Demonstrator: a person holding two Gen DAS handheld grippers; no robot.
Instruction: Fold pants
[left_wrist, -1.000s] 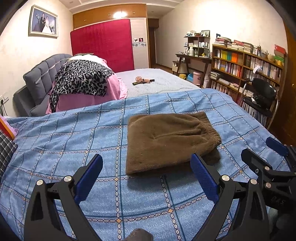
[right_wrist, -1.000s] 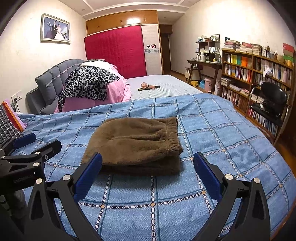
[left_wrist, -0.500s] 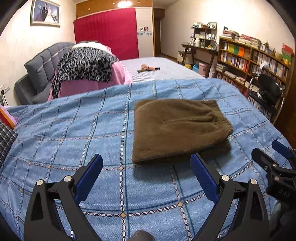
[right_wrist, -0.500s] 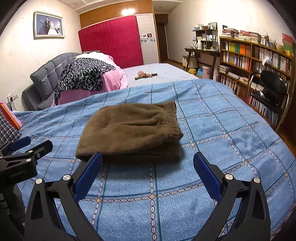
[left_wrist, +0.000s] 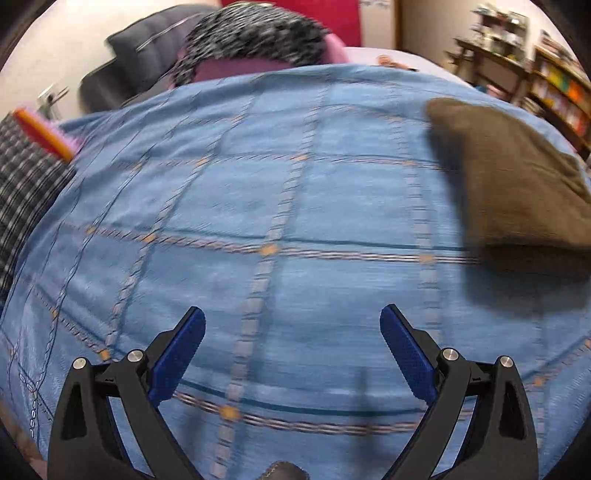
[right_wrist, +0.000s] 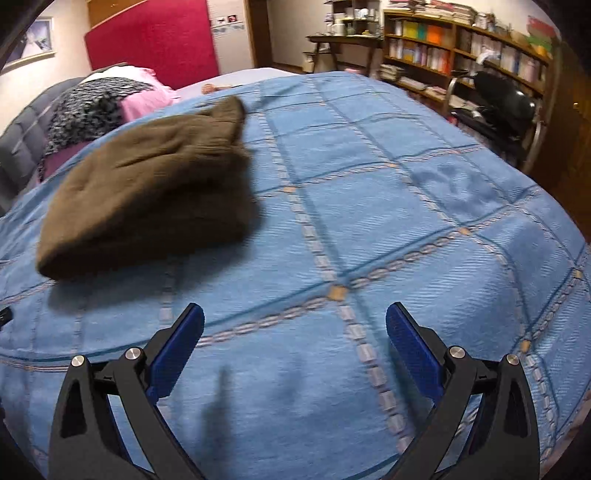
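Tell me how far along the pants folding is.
Done: the brown pants lie in a compact folded stack on the blue bedspread. In hand: nothing; the left tool and right tool are open, clear of the fabric. Left: apparently nothing.

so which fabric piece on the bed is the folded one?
The brown fleece pants, a compact folded stack on the blue bedspread. The leopard-print throw lies loosely draped over pink bedding near the headboard.

Blue checked bedspread (right_wrist: 406, 192), bookshelf (right_wrist: 461, 55), black chair (right_wrist: 502, 99).
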